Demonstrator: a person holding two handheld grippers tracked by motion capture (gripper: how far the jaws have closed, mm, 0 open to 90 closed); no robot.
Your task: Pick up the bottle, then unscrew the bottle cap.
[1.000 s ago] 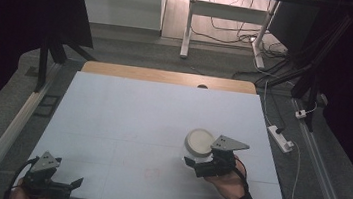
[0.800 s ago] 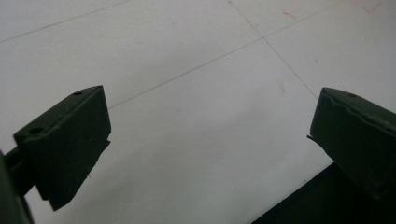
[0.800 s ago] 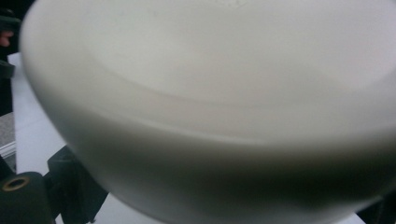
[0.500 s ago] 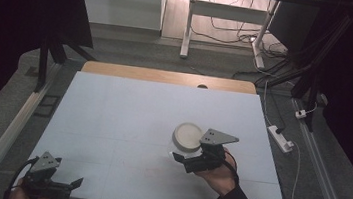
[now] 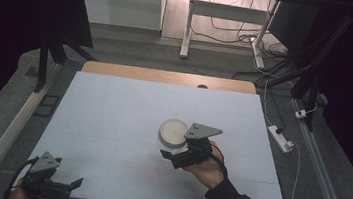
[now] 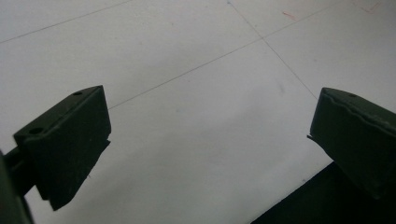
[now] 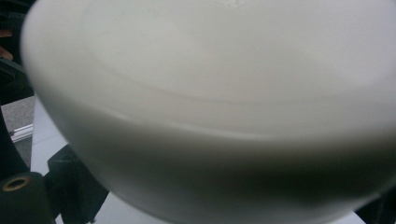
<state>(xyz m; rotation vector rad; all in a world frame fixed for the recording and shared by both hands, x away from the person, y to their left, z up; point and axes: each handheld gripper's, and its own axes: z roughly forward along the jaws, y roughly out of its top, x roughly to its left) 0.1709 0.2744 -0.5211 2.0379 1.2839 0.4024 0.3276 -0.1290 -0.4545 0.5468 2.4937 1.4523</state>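
Right tool (image 5: 174, 152), clenched on white bowl (image 5: 173, 132), moved it left; left tool (image 5: 72, 184) released.

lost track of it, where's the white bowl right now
In the high view the white bowl sits right of the table's centre, held in the right gripper.

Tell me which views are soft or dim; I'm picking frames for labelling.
Right gripper view: the white bowl sits so close it is blurred, its underside in shadow. Left gripper view: the jaws are slightly soft, the table evenly lit. High view: dim, dark surroundings, mild grain.
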